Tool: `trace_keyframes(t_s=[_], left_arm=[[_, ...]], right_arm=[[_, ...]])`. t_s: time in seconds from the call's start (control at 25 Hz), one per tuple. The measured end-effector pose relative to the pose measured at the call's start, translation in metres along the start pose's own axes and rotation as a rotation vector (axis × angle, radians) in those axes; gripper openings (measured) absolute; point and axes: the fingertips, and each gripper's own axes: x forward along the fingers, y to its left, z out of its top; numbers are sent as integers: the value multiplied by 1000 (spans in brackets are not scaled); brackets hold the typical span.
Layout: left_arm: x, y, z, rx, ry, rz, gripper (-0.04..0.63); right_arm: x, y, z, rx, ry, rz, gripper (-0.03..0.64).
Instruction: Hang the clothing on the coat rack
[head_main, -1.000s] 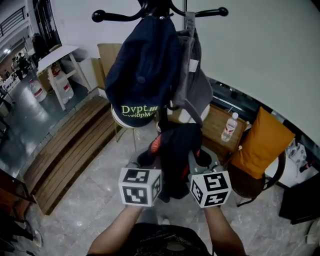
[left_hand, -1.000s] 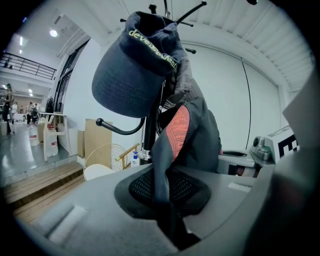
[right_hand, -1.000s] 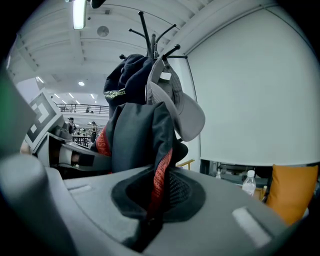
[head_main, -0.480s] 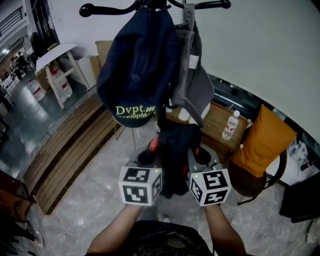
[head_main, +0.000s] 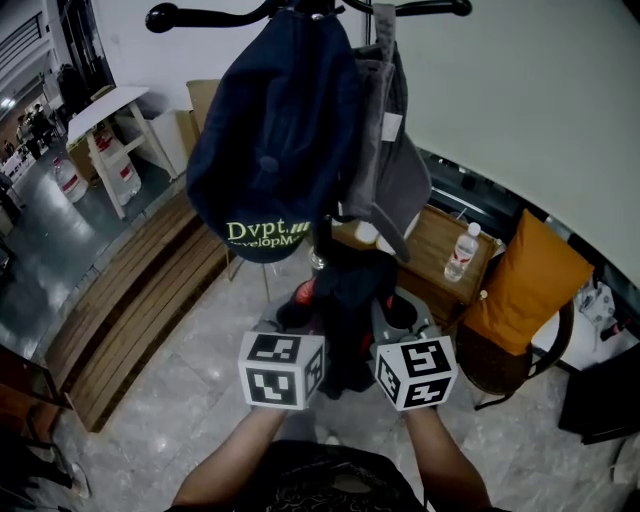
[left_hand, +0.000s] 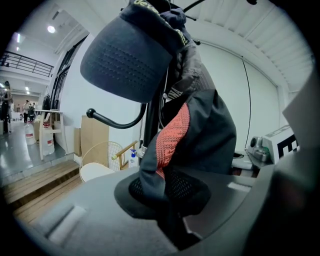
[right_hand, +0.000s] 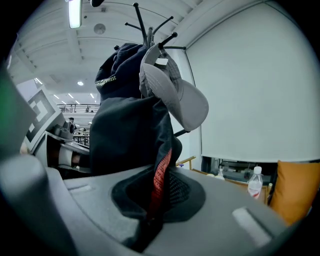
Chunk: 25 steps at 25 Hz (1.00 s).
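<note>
1. Garment (head_main: 348, 300): dark, w/ red mesh lining. Pos.: low centre, just in front of the rack pole, below both caps, clear of the floor. It is not on any hook yet.

2. Grip: left tool (left_hand: 169, 220) and right tool (right_hand: 148, 222) are each clamped narrow on a fold of the garment, w/ fabric pinched in the slot between the jaws. The two pinch pts sit side by side, near each other. Judged reason: this keeps the cloth spread, stops it slipping, and leaves a span between the tools to drop over a hook.

3. Coat rack (head_main: 215, 17): the hook arms sit high, well above the tools. A navy cap (head_main: 275, 130) hangs on the left and a grey cap (head_main: 392, 150) on the right. Both drape over the pole and partly mask it.

4. Status (judged): lift phase, early. The hook ends at far left and far right appear free. The garment must go up past the cap brims, so a wide approach is req'd. Risk: knocking a cap off.
</note>
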Motion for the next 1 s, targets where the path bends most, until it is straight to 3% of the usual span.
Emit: trace_keyframes(t_s=[1.0], left_arm=[[22,10,-7,2,20,-37,35]], right_arm=[[24,-3,-12,9,30,-13,20]])
